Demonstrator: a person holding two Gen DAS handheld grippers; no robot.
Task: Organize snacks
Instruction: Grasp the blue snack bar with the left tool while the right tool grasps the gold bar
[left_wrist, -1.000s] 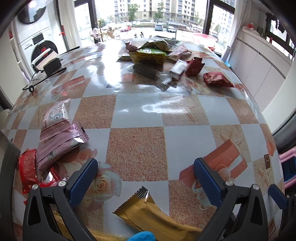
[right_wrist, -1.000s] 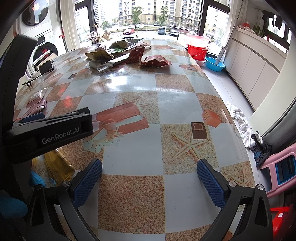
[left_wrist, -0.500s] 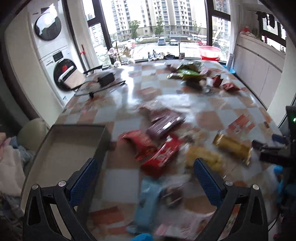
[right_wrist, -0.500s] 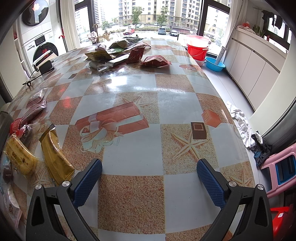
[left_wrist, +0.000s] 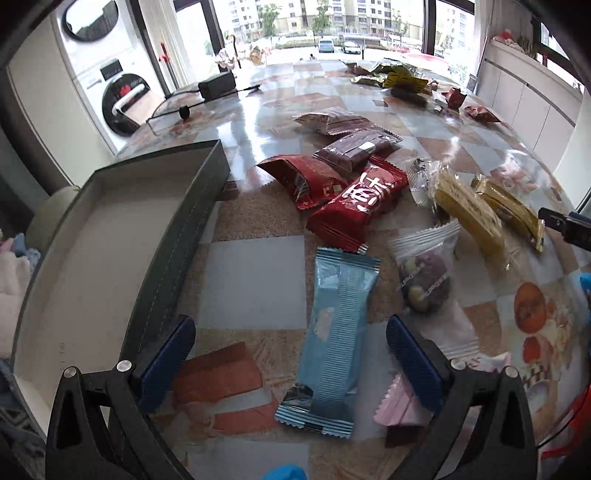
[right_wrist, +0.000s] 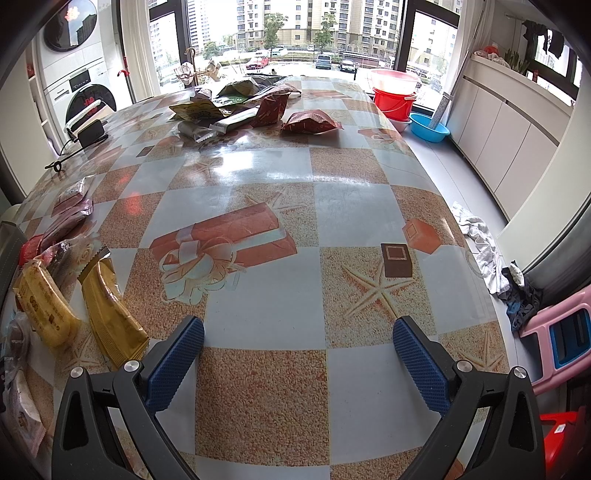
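Your table (left_wrist: 255, 273) carries a patterned cloth, and a dark open tray (left_wrist: 110, 236) sits at its left edge, just beside your left gripper (left_wrist: 290, 356). Nothing blocks that gripper, which hangs released over the blue wrapper (left_wrist: 338, 325); the wrapper's long axis runs away from you, tilted slightly right. Beyond it lie the red packet (left_wrist: 356, 205), two yellow bars (left_wrist: 469, 214) and a clear candy pouch (left_wrist: 424, 275). Your right gripper (right_wrist: 297, 360) is likewise spread wide over bare cloth, with the yellow bars off to its left.
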